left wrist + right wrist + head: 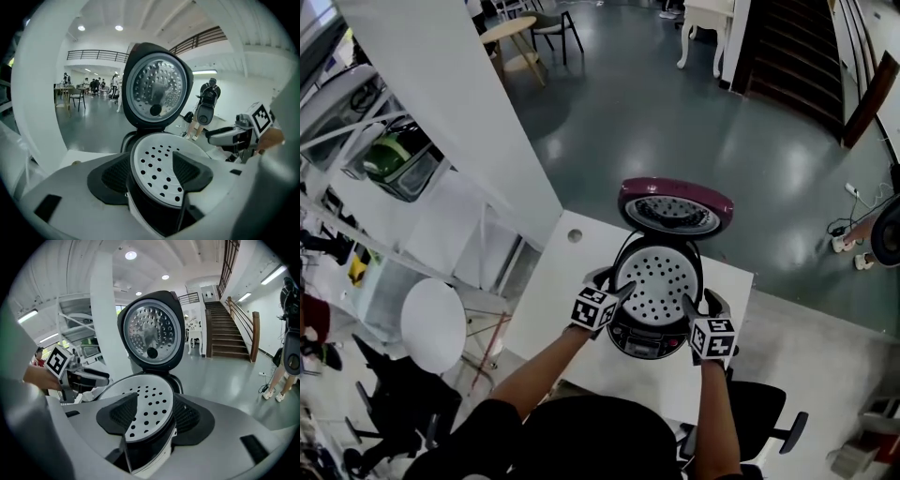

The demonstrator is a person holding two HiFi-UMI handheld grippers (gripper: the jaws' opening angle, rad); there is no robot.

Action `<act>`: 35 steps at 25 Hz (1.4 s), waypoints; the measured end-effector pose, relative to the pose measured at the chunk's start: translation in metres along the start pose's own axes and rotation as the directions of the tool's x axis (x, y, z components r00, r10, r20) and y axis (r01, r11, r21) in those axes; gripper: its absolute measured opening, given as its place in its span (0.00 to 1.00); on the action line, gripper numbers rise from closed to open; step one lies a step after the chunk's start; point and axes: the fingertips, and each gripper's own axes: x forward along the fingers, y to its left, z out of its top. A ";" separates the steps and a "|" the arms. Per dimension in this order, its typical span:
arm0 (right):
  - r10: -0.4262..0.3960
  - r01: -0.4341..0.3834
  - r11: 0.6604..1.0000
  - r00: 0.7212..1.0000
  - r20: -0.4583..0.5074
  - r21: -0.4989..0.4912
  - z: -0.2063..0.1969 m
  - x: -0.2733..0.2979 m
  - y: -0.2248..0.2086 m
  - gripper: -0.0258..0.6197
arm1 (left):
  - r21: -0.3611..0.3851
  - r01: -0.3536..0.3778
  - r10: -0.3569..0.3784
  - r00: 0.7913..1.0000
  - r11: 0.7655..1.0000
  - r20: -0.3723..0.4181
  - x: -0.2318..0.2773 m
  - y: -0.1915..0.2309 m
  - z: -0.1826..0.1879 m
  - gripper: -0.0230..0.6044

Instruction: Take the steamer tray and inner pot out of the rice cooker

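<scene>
Left gripper [622,294] and right gripper [687,306] both sit half-open, ribbed pads straddling the round, hole-dotted white steamer tray [657,279] rim (glossy maroon lid [675,192] up), not pinching.

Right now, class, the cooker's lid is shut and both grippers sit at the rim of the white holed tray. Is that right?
No: the lid stands open, tipped back behind the cooker, as the head view shows. The rest holds: the left gripper and the right gripper sit at the rim of the white holed tray.
</scene>
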 end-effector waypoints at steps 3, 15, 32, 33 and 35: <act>-0.009 0.007 0.999 0.999 -0.050 -0.034 -0.006 0.013 -0.003 0.37 | -0.006 -0.003 0.003 1.000 1.000 -0.022 0.014 0.010 0.000 0.46; -0.103 0.061 0.978 0.974 -0.203 -0.200 -0.026 0.046 -0.011 0.37 | 0.229 -0.005 0.065 0.964 0.973 -0.256 0.047 0.014 -0.020 0.45; -0.251 0.164 0.922 0.943 -0.219 -0.351 -0.037 0.058 -0.030 0.27 | 0.431 -0.090 0.205 0.952 0.898 -0.229 0.055 0.028 -0.015 0.21; -0.256 0.170 0.920 0.943 -0.214 -0.352 -0.038 0.058 -0.030 0.26 | 0.444 -0.095 0.214 0.951 0.891 -0.225 0.054 0.028 -0.015 0.21; -0.264 0.179 0.917 0.942 -0.207 -0.356 -0.038 0.058 -0.030 0.25 | 0.456 -0.099 0.220 0.951 0.884 -0.219 0.054 0.027 -0.015 0.21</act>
